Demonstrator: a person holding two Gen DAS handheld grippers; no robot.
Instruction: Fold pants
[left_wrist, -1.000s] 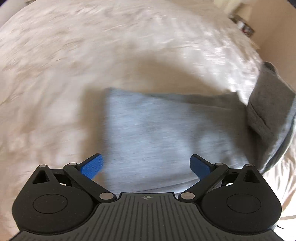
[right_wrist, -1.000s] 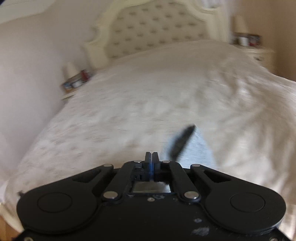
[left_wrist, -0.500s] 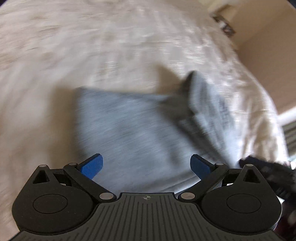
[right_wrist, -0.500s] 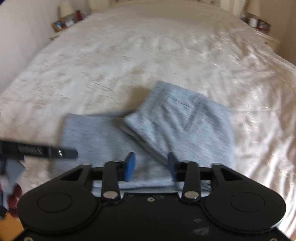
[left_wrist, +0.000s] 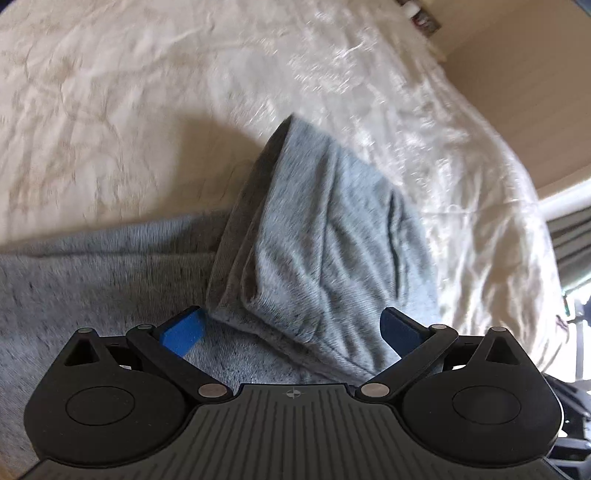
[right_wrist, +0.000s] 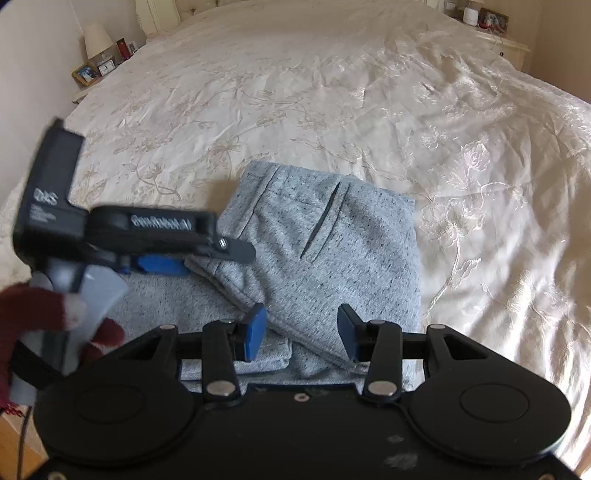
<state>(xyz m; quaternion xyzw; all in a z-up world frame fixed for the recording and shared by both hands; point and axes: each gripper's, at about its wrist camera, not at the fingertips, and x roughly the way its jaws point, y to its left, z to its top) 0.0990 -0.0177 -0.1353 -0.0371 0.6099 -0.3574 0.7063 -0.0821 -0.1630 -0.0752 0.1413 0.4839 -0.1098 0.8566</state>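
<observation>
On the near part of the cream bedspread (right_wrist: 332, 103) lie the grey sweatpants (right_wrist: 332, 240), with their right portion folded over the left and resting askew, its hem crossing the lower layer diagonally. I judge the fold partly done: squaring and perhaps one more fold remain. My right gripper (right_wrist: 301, 332) has its jaws apart and empty above the near edge; they have just been opening. My left gripper (left_wrist: 291, 332) is spread wide, empty, just beside the folded hem. Far and right, the bed offers plenty of open room.
</observation>
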